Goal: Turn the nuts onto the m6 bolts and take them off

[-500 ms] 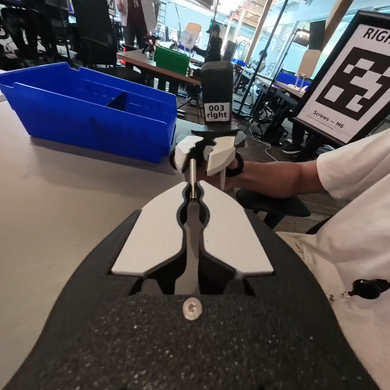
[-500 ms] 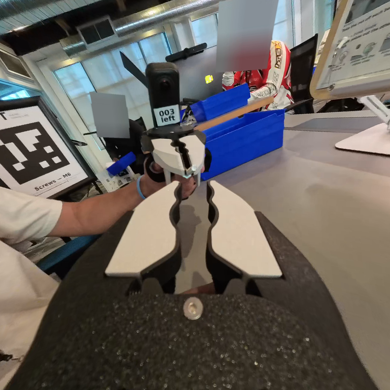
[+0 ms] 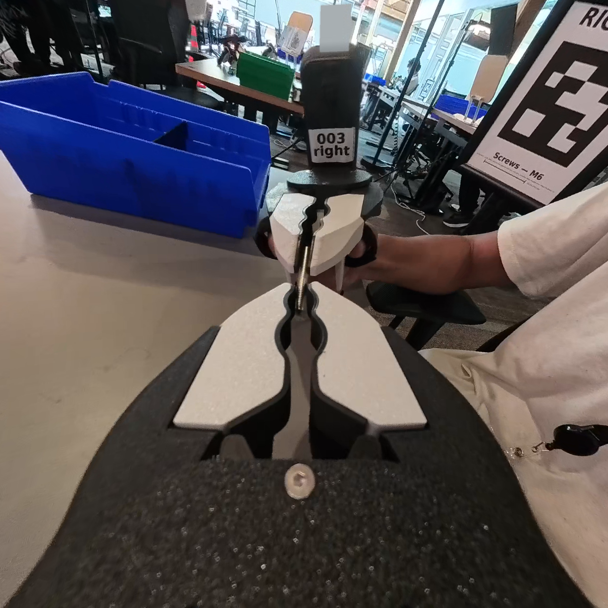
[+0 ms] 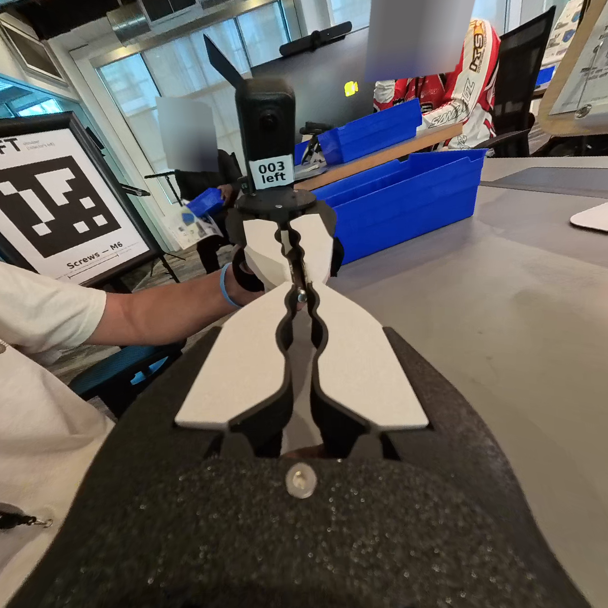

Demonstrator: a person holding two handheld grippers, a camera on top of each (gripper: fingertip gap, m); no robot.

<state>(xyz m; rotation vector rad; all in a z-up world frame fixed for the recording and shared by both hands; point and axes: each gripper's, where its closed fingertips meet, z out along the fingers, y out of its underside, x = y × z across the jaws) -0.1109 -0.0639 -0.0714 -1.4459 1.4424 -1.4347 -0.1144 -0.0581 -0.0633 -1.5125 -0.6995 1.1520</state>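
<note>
The bolt (image 3: 303, 283) sits in the middle of the left view, held up in the air between two grippers. The blue bin (image 3: 131, 158) is at the upper left, on the table (image 3: 82, 329). The left gripper (image 3: 301, 289) is closed on the bolt's threaded end. The right gripper (image 4: 300, 291) is closed on the other end, where a shiny round bit shows. I cannot tell if that is a nut. The turning looks under way, with more left to do.
</note>
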